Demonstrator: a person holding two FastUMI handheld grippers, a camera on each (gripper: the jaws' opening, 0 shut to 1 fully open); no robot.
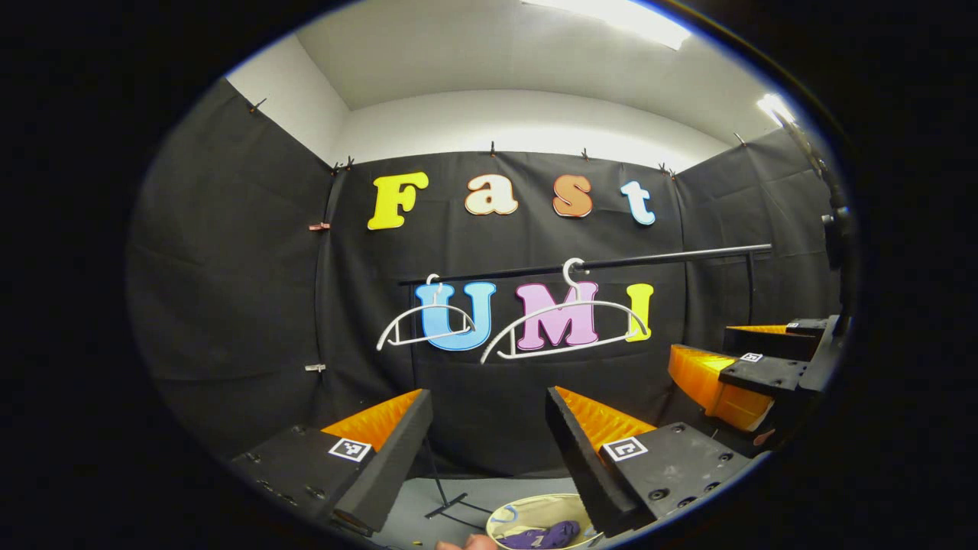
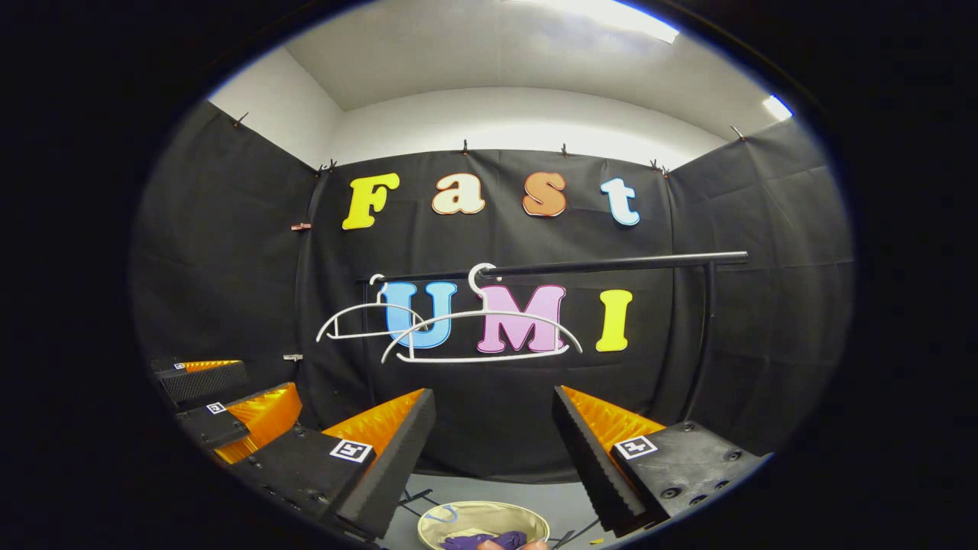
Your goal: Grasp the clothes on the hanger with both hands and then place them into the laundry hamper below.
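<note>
Two bare white hangers [image 1: 561,328] [image 2: 481,332] hang from a black rail [image 1: 611,263] [image 2: 596,265] in front of the back wall. Purple clothes [image 1: 541,536] [image 2: 483,541] lie in the cream round hamper [image 1: 508,513] [image 2: 451,516] on the floor below. My left gripper [image 1: 489,428] is open with nothing between its fingers, held above and short of the hamper. My right gripper [image 2: 493,428] is open and empty too, at about the same height. Each gripper shows at the side of the other's view: the right gripper [image 1: 745,367] and the left gripper [image 2: 229,405].
The rail's black stand has an upright post [image 2: 703,344] at the right and feet [image 1: 451,504] on the grey floor by the hamper. A bit of a hand [image 1: 466,544] shows at the bottom edge near the hamper.
</note>
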